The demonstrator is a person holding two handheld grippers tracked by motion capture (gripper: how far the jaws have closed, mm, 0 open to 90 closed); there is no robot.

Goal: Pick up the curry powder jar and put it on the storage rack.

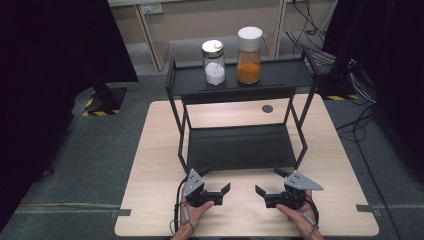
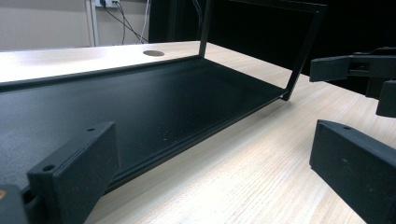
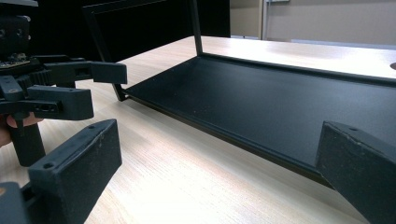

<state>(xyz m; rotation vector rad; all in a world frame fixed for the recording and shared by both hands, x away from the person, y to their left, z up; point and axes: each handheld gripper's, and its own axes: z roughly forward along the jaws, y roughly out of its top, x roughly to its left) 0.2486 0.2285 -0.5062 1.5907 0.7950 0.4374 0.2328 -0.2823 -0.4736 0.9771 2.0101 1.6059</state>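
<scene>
A pale wooden table (image 1: 150, 165) bears a black two-tier rack (image 1: 240, 145). Left gripper (image 1: 214, 192) and right gripper (image 1: 270, 194) rest near its front edge, jaws spread, empty. White-powder jar (image 1: 214, 63) and orange-powder jar (image 1: 249, 49) stand upright on the top shelf, straight ahead, roughly equidistant.

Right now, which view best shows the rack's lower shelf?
The high view: the lower shelf shows whole inside the black rack, with nothing on it. The left gripper view shows its surface and front edge at a low slant; the right gripper view likewise.
</scene>
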